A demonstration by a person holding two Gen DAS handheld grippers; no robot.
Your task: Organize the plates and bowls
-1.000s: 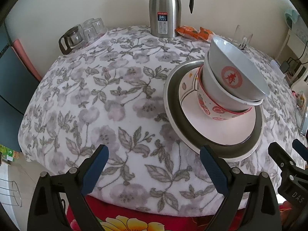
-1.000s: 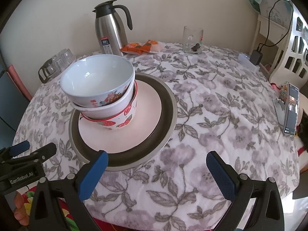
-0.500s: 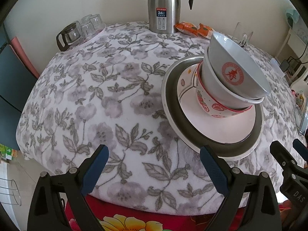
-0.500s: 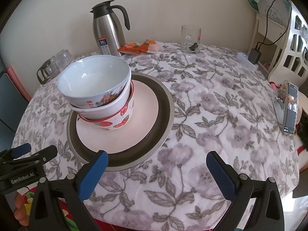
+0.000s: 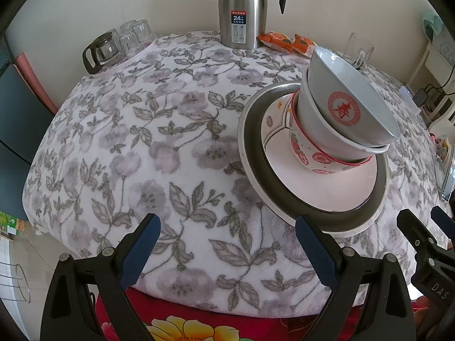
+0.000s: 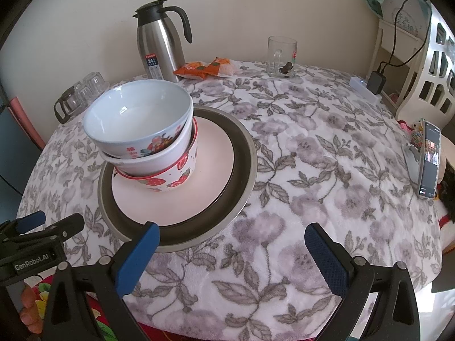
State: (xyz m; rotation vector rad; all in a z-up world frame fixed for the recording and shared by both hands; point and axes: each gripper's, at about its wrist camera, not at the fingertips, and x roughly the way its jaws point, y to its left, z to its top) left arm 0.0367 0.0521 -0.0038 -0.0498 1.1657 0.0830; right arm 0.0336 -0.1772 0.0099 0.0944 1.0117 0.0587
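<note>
Stood nested and tilted on the pink plate point(image 6: 212, 176) in the steel-rimmed dish point(image 6: 247, 153) on the table: three bowls point(image 6: 142, 130); hovered wide and empty, left gripper point(image 5: 224, 251) and right gripper point(image 6: 231, 258); best levelled gently, rim supported.

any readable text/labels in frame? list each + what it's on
"24": label on the thermos; smaller print there unreadable.
"春": red seal on the top bowl.
"GenRobot.AI": left tongs body.
"DAS": right tongs body.
Red characters on the bowl's other side: too blurred.
</note>
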